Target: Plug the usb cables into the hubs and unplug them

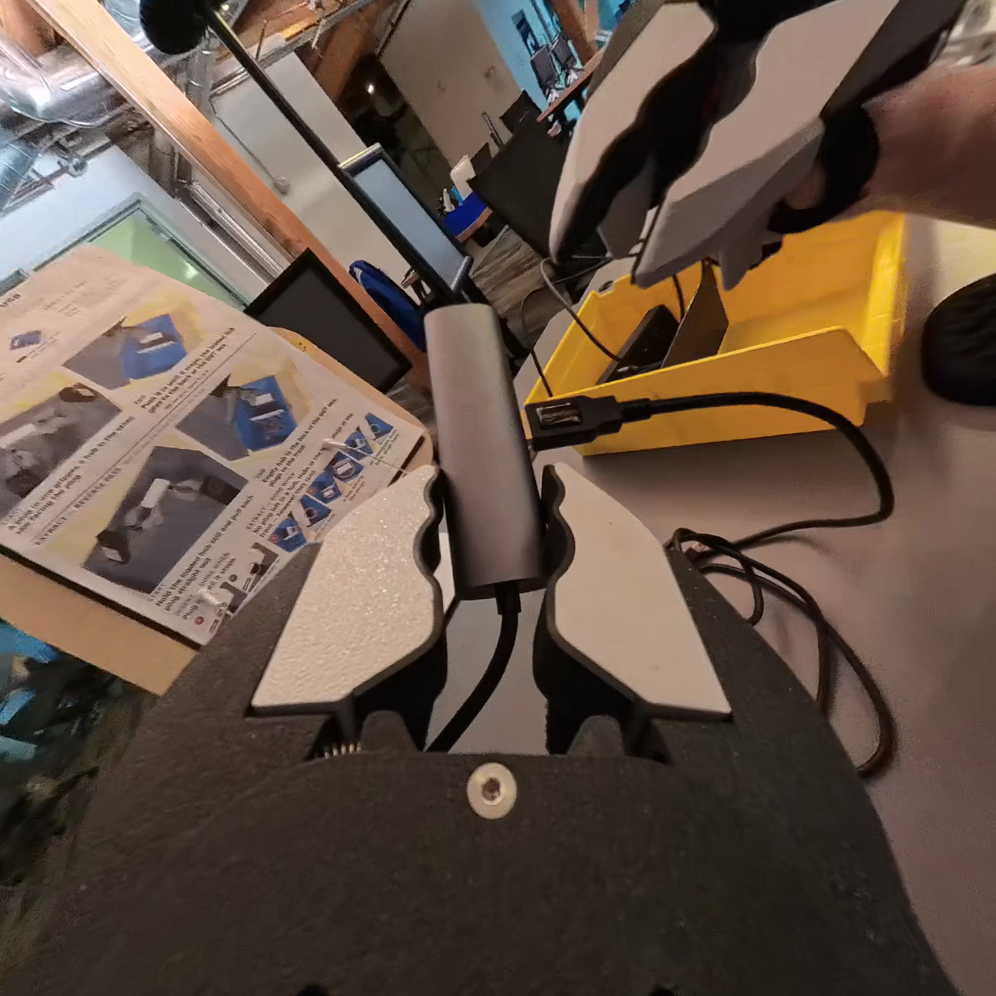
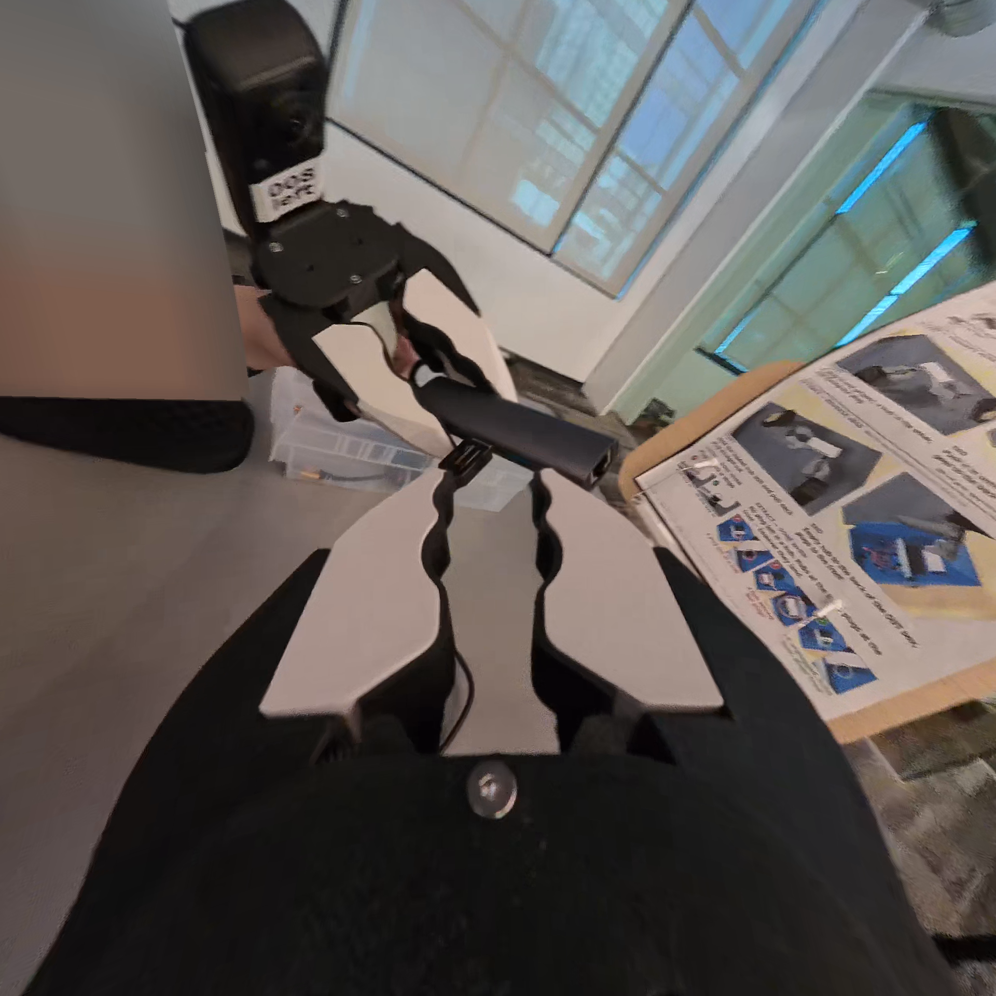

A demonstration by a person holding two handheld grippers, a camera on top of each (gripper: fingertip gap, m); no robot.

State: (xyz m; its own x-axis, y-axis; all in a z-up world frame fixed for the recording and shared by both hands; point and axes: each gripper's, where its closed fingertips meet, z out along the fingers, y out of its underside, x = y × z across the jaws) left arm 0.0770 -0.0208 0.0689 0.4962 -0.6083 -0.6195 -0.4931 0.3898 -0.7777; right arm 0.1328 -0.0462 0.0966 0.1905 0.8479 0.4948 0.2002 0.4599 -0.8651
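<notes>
Left gripper (image 1: 491,525) clamps smooth dark metal hub (image 1: 481,442), raised above matte grey table (image 1: 808,539). Black USB plug (image 1: 574,419) seated in hub's side. Right gripper (image 2: 488,485) parted, empty, tips near plug. Yellow plastic bin (image 1: 754,388) behind.

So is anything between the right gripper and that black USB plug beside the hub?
Nothing visible. The right gripper is open with the USB plug just past its left fingertip, beside the hub held by the left gripper.
</notes>
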